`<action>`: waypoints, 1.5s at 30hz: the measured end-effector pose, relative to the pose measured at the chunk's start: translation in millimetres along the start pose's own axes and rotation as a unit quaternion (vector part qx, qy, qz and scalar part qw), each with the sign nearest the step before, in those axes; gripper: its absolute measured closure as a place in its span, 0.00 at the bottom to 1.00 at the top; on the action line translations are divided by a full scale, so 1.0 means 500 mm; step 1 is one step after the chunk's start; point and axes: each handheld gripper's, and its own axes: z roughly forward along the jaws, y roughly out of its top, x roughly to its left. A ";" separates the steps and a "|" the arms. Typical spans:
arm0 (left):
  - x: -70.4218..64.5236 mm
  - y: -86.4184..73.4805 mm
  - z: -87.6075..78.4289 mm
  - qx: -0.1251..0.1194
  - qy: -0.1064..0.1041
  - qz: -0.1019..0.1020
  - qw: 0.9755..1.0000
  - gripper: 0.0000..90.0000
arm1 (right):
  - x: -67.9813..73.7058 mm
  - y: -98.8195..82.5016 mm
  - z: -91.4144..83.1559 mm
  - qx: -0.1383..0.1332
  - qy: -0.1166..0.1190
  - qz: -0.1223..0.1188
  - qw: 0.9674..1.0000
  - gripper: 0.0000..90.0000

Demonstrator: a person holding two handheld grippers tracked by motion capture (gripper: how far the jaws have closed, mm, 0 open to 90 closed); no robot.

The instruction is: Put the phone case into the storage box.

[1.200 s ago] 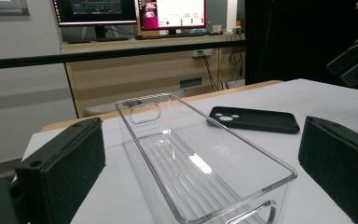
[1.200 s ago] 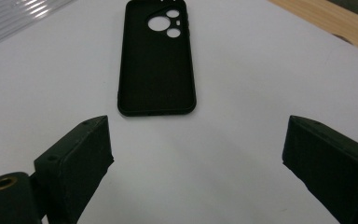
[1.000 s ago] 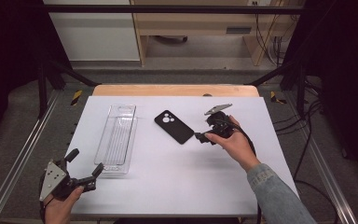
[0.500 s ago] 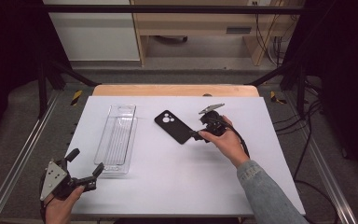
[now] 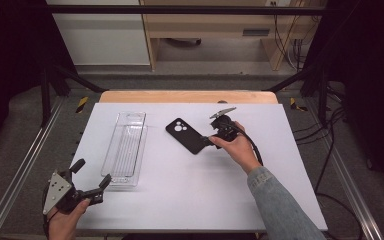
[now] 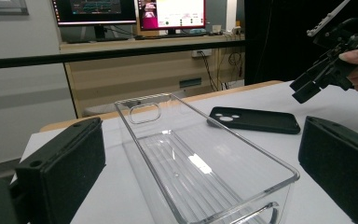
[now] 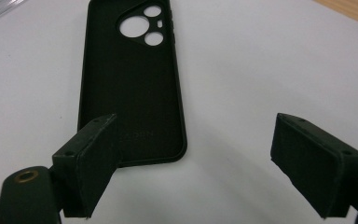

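Hovering at the near end of the black phone case point(image 7: 130, 84), the right tool point(image 7: 193, 163) had its jaws wide, just narrowing, one over the case's corner (nothing gripped). The case lay flat at centre frame on the white tabletop point(image 5: 190, 190). At lower left, the left tool point(image 5: 87, 187) stood open beside the clear tray point(image 5: 126, 150).
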 end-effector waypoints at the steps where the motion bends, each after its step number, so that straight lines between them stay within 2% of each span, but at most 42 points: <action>1: 0.000 0.000 0.000 0.000 0.000 0.000 1.000 0.00 | 0.003 0.000 0.005 0.000 0.003 -0.003 1.000 0.19; 8: 0.000 0.000 0.000 0.000 0.000 0.000 1.000 0.00 | 0.011 0.003 0.013 -0.010 0.004 0.002 1.000 0.26; 13: 0.000 0.000 0.001 0.000 0.000 0.001 1.000 0.00 | 0.007 0.003 0.018 -0.020 0.006 0.008 1.000 0.36; 14: 0.000 0.000 0.001 0.000 0.000 0.001 1.000 0.00 | 0.007 0.003 0.018 -0.020 0.006 0.008 1.000 0.36; 17: 0.000 0.001 0.000 -0.001 0.000 0.000 1.000 0.00 | 0.001 0.000 0.020 -0.020 0.003 0.011 1.000 0.44; 22: 0.000 0.000 0.000 -0.001 -0.001 0.000 1.000 0.00 | -0.002 -0.003 0.023 -0.017 0.003 0.015 1.000 0.48; 29: -0.003 0.000 0.002 0.001 0.000 0.001 1.000 0.00 | -0.004 0.001 0.017 -0.018 -0.007 0.018 1.000 0.51; 38: -0.001 0.001 0.000 -0.001 0.005 -0.001 1.000 0.00 | -0.002 0.001 0.019 -0.024 0.001 0.019 1.000 0.53; 41: 0.001 0.000 -0.001 -0.001 0.004 -0.001 1.000 0.00 | -0.005 0.003 0.019 -0.034 0.003 0.023 0.999 0.55; 45: 0.002 0.001 -0.001 -0.002 0.005 -0.002 1.000 0.00 | -0.007 -0.001 0.024 -0.027 0.003 0.022 0.999 0.57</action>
